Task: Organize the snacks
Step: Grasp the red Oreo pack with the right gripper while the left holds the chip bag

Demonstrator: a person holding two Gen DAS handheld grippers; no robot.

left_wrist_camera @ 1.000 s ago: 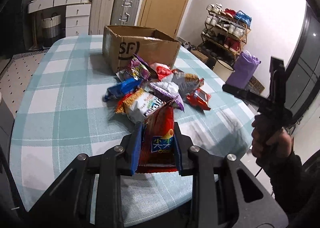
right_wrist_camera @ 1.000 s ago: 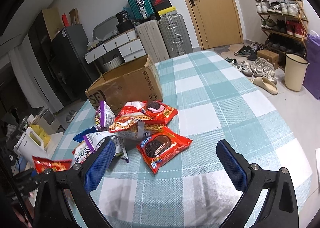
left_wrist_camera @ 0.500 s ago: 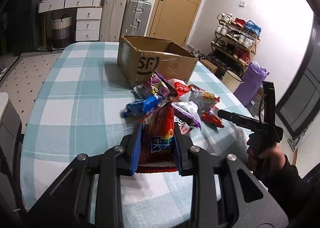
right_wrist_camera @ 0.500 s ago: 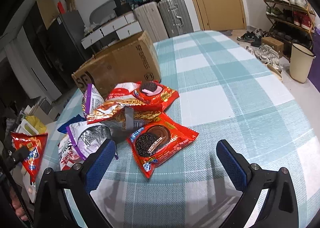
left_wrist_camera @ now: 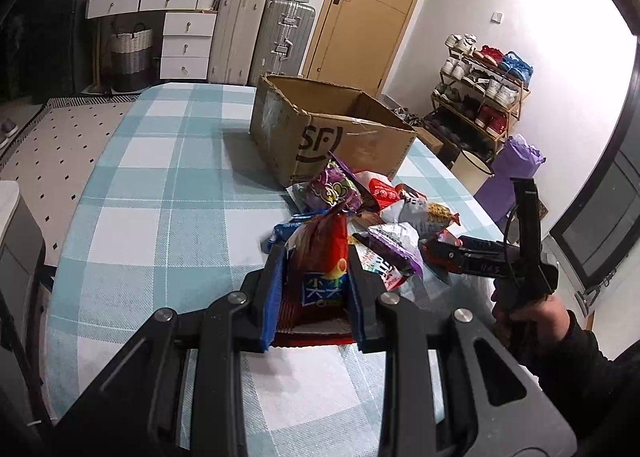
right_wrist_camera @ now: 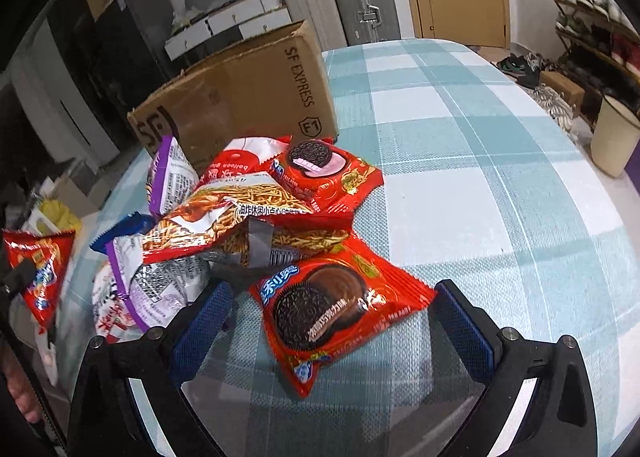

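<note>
The left gripper [left_wrist_camera: 316,277] has its fingers [left_wrist_camera: 274,293] pinching a red snack packet [left_wrist_camera: 322,257], which stands upright between the blue pads above the checked bench [left_wrist_camera: 160,185]. Just beyond it lies the snack pile [left_wrist_camera: 372,213]: a purple packet [left_wrist_camera: 334,189], a blue one [left_wrist_camera: 290,225] partly hidden behind the held packet, and a silver-and-purple one [left_wrist_camera: 394,247]. Behind the pile and close against it stands the open cardboard box [left_wrist_camera: 332,133], its near wall facing the gripper, so the heap lies between the held packet and the box.

The right gripper [right_wrist_camera: 332,321] has its fingers [right_wrist_camera: 462,325] spread wide on either side of a red cookie packet [right_wrist_camera: 340,305] that lies flat on the bench; the pads do not touch it. The left pad sits just beside the silver-and-purple packet. A noodle-snack packet [right_wrist_camera: 240,221] overlaps the cookie packet's far edge, and a second red cookie packet [right_wrist_camera: 324,173] lies behind that, near the box wall. In the left wrist view a hand [left_wrist_camera: 528,313] in a dark sleeve grips the right tool's handle at the bench edge.

Suitcases [left_wrist_camera: 260,37], white drawers [left_wrist_camera: 184,37], a shoe rack [left_wrist_camera: 480,97] and a door [left_wrist_camera: 368,5] stand around the room, well apart from the bench.
</note>
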